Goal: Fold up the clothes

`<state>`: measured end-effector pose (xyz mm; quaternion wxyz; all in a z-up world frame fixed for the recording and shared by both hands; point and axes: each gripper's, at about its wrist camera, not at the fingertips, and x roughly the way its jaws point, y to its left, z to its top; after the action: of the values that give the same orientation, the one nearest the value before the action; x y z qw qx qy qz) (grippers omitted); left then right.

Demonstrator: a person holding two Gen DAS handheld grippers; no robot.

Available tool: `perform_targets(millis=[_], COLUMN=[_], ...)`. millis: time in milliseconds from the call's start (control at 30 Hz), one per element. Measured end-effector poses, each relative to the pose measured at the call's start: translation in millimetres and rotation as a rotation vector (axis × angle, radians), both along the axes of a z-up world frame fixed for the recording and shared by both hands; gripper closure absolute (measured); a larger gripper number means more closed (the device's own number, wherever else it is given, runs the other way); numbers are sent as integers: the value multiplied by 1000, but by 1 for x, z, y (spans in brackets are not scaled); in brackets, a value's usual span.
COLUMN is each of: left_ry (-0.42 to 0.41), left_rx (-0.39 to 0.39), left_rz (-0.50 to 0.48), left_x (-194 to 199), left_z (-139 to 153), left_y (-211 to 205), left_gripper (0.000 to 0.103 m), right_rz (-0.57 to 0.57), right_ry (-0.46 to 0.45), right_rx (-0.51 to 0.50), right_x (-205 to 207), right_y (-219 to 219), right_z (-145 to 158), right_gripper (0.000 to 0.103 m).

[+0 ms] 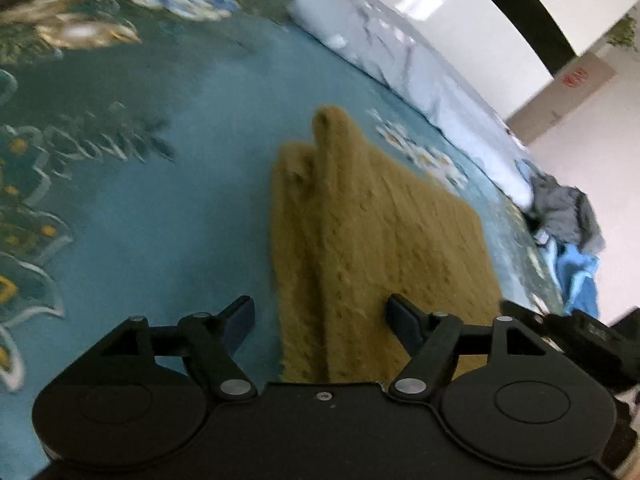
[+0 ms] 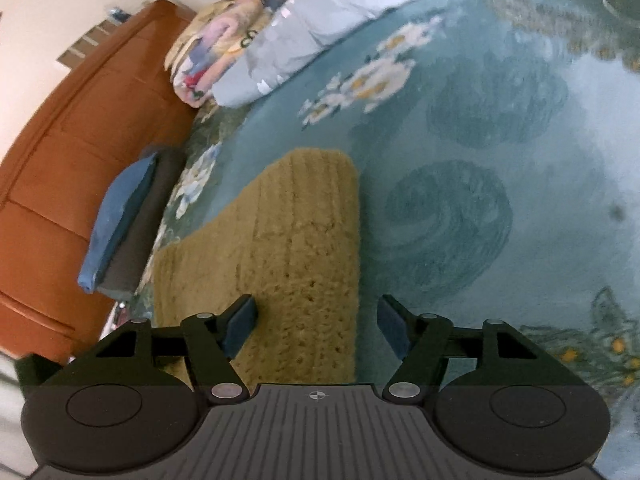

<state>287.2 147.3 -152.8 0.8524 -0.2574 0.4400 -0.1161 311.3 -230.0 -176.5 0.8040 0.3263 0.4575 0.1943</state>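
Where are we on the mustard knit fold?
Done: the mustard knit lies on the teal bedspread with layers doubled over; a blue and a dark item sit stacked by the headboard. In hand: nothing; left gripper and right gripper are open above the knit. Left: a grey and blue pile looks unfolded.

My left gripper [image 1: 320, 320] is matte black plastic: two round discs, angular linkage arms pinned with silver rivets, dark blue pads, one small central screw. My right gripper [image 2: 316, 320] matches, with a ribbed grey plate bearing a crosshair mark.
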Motion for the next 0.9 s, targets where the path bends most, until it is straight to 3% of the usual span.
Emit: perform_targets(millis=[200, 367, 433, 533, 667, 900], left_ry=[-1, -18, -29, -46, -53, -116], left_rx=[-133, -156, -162, -128, -94, 95], left_rz=[7, -10, 5, -3, -37, -33], left_x=[9, 11, 8, 6, 14, 59], left_z=[-12, -12, -10, -3, 15, 65], left_y=[9, 9, 9, 7, 18, 83], left_gripper=[49, 76, 79, 82, 84, 84], right_rz=[3, 20, 15, 20, 46, 135], right_ry=[22, 9, 1, -23, -69, -107], right_rx=[70, 47, 57, 49, 32, 65], right_x=[8, 10, 8, 5, 5, 40], right_y=[-1, 4, 3, 6, 20, 88], right_z=[-10, -8, -7, 1, 26, 54], right_gripper=[39, 60, 68, 74, 75, 76])
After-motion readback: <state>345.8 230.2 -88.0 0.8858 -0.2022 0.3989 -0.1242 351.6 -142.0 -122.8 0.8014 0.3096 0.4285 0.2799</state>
